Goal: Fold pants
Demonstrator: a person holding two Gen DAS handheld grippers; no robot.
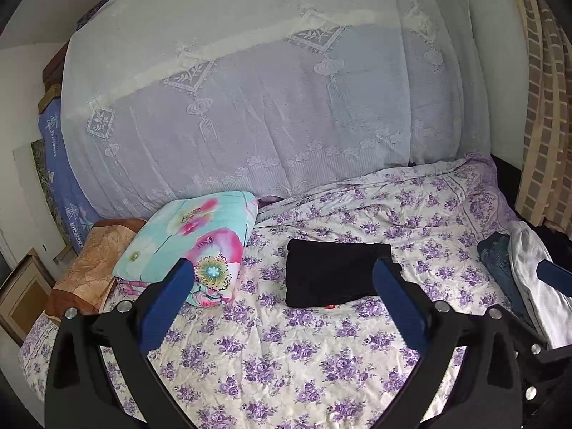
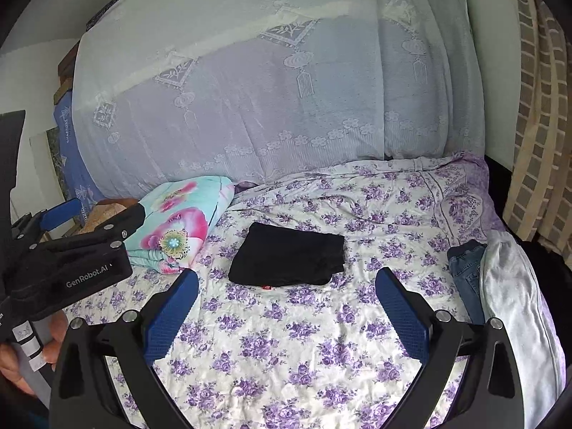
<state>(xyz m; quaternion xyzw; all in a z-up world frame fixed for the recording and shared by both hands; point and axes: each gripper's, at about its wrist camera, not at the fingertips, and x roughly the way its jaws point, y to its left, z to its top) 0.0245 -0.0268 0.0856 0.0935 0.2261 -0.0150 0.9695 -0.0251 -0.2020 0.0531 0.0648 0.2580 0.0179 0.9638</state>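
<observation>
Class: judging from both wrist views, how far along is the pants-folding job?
Done: the black pants lie as a compact folded rectangle on the floral bedsheet. In hand: nothing; left tongs and right tongs are open and empty. Possibly left: the jeans at the bed's edge.

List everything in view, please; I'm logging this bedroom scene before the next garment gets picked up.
Folded pants: 1, black with a small red tag, flat on the middle of the bed.
Bedsheet: 1, cream with purple flowers, covering the bed.
Folded quilt: 1, turquoise with pink flowers, left of the pants.
Pillow: 1, tan-orange, left of the quilt.
Jeans: 1, blue, at the bed's right edge.
White garment: 1, beside the jeans, further right.
Lace cover: 1, white, draped behind the bed.
Curtain: 1, beige check, far right.
Left gripper: blue pads, open, above the bed.
Right gripper: blue pads, open, above the bed.
</observation>
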